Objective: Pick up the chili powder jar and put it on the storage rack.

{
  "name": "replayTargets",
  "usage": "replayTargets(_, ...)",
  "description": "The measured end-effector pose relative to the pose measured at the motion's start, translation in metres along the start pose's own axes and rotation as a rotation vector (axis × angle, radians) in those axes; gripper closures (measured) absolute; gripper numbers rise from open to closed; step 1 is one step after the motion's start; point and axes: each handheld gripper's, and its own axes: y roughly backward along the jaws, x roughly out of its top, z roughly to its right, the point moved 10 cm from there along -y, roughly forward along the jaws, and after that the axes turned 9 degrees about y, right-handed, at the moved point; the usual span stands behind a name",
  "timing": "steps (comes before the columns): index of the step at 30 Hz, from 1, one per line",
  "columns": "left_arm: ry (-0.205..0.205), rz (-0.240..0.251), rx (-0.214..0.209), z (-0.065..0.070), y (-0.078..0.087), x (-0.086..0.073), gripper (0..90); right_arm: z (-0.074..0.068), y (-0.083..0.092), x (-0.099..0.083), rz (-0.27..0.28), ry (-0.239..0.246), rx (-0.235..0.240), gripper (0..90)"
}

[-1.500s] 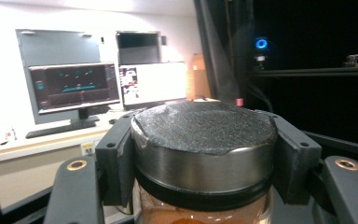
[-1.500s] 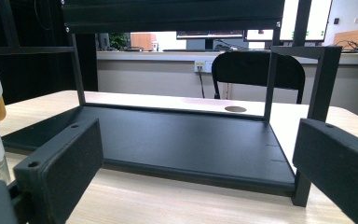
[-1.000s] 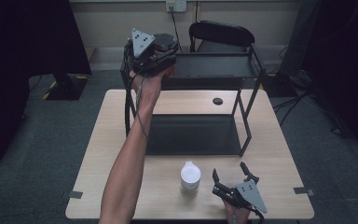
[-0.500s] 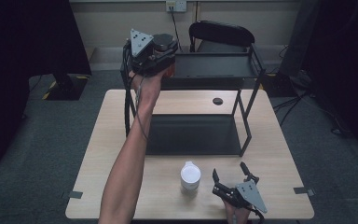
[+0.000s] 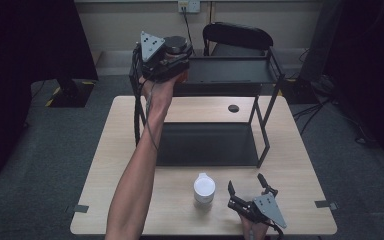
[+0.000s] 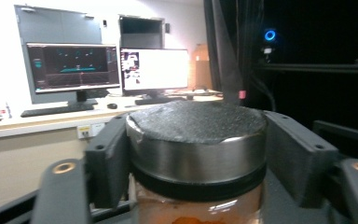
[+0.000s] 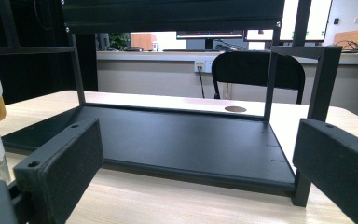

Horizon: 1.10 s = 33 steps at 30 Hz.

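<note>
Left gripper (image 5: pixel 175 60): raised at the left end of the black shelf rack's top tier, jaws either side of a jar with a dark lid; they have just been opening
Jar (image 5: pixel 176 46): dark lid, orange lower part, at the top shelf's left end
Shelf rack (image 5: pixel 275 70): black, two tiers, on the far half of the table
Right gripper (image 5: pixel 247 187): low at the near table edge, jaws spread with nothing between them
White bottle (image 5: pixel 204 188): upright, just left of the right gripper, apart from it
Table (image 5: pixel 290 160): light wood, round hole behind the rack's lower tier
Chair (image 5: pixel 237 36): black, beyond the table
</note>
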Motion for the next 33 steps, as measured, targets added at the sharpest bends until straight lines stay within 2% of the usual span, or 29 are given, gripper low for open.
replayTargets(4,-0.003,0.027,0.006,0.002,0.002,0.001,12.4,0.000,0.000,0.000,0.000,-0.001,0.000,0.7)
replayTargets(10,-0.009,0.047,0.011,0.003,0.010,0.005,0.2,0.000,0.000,0.000,0.000,0.000,0.000,0.7)
replayTargets(16,-0.015,0.057,0.004,0.002,0.021,0.005,0.0,0.000,0.000,0.000,-0.001,-0.001,0.000,0.7)
replayTargets(21,-0.003,0.065,0.000,-0.002,0.029,0.001,0.0,0.000,0.000,0.000,-0.001,0.000,-0.001,0.7)
replayTargets(30,-0.027,0.078,0.007,-0.001,0.047,-0.010,0.0,0.000,0.000,0.000,-0.001,0.000,-0.001,0.7)
replayTargets(33,-0.020,0.075,0.001,-0.003,0.053,-0.013,0.0,0.000,0.000,0.000,-0.001,0.000,-0.001,0.7)
